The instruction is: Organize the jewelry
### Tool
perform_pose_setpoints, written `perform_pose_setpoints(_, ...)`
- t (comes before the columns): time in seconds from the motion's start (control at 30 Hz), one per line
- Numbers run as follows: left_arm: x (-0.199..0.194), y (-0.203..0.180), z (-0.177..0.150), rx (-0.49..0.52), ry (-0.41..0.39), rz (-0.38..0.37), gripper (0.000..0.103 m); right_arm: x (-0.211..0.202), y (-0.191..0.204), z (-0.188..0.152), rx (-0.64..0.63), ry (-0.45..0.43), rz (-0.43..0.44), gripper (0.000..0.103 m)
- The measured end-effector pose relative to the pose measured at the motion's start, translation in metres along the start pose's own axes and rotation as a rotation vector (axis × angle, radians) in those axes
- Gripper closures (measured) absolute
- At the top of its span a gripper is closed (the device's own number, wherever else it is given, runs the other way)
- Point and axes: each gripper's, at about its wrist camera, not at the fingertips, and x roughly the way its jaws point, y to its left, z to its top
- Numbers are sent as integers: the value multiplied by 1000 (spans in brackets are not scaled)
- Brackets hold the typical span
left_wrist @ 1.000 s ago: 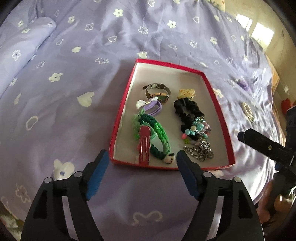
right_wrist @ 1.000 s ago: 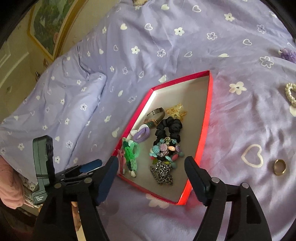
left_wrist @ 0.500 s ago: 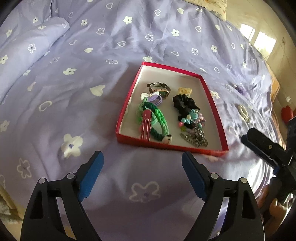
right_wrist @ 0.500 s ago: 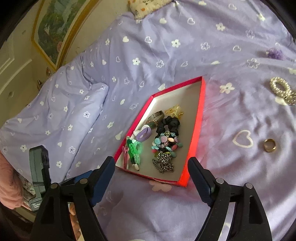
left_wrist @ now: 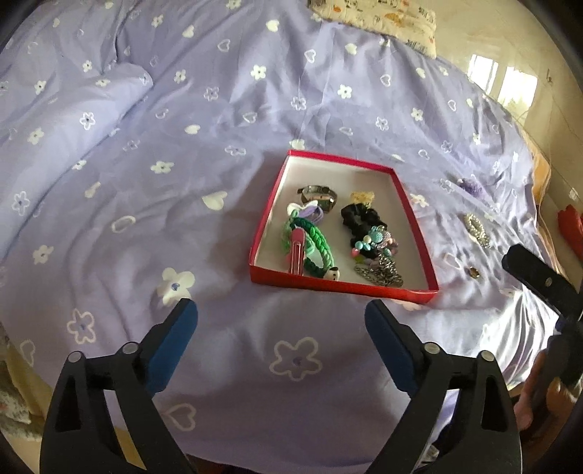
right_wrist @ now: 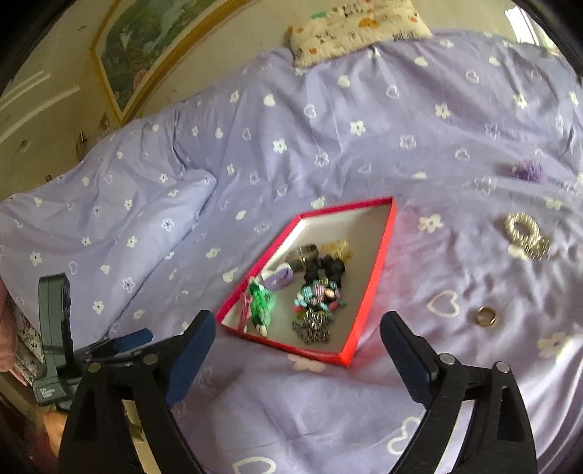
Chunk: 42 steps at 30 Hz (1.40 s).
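Observation:
A red shallow box (left_wrist: pixel 415 222) (right_wrist: pixel 379 269) lies on the purple bedspread, holding a watch (left_wrist: pixel 319 195), a green braided band (left_wrist: pixel 317 240), a red clip (left_wrist: pixel 297 251), a black scrunchie (left_wrist: pixel 359 218), beads and a chain (left_wrist: pixel 379 273). Outside it to the right lie a gold ring (right_wrist: pixel 486 316) (left_wrist: pixel 473 271), a pearl bracelet (right_wrist: pixel 524 233) (left_wrist: pixel 475 228) and a purple piece (right_wrist: pixel 528 170) (left_wrist: pixel 470 186). My left gripper (left_wrist: pixel 280 317) hangs in front of the box, jaws opening, nothing between them. My right gripper (right_wrist: pixel 297 331) is also short of the box, jaws opening and empty.
The bedspread (left_wrist: pixel 182 164) covers the whole bed, with a pillow bulge (right_wrist: pixel 109 226) at the left and a patterned pillow (right_wrist: pixel 357 25) at the head. A framed picture (right_wrist: pixel 145 43) hangs on the wall. The bed's edge runs close below both grippers.
Both grippers have drawn back and up from the box, which now looks smaller and farther. Both pairs of jaws stand wider apart than before.

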Motion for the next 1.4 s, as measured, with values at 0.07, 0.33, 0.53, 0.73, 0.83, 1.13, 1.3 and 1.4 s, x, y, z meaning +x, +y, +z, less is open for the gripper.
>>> perform_pose_setpoints(0.07, -6, -1, -1, 3, -19, 5, 5, -4, 2, 2, -10, -8, -8, 6)
perform_pose_setpoints(0.33, -12, 9, -7, -16, -64, 49, 2, -5, 15, -8, -95, -33, -48, 3)
perform_pose_setpoints(0.53, -8, 12, -10, -3, -68, 71, 2, 0, 19, -22, -121, -9, -72, 3)
perform_pose_setpoints(0.73, -15, -3, -17, 66, -123, 126, 0, -3, 20, -30, -145, -15, -114, 3)
perform_pose_setpoints(0.83, -15, -12, -20, 108, -147, 149, 0, -5, 20, -33, -157, -23, -131, 2)
perform_pose_setpoints(1.13, -8, -25, -21, 141, -146, 158, 0, -4, 11, -40, -143, -13, -149, 2)
perform_pose_setpoints(1.3, -8, -25, -24, 140, -148, 154, 0, -4, 6, -43, -139, -15, -153, 2)
perform_pose_setpoints(1.4, -9, -26, -25, 142, -151, 155, 0, -5, 4, -45, -136, -16, -155, 2)
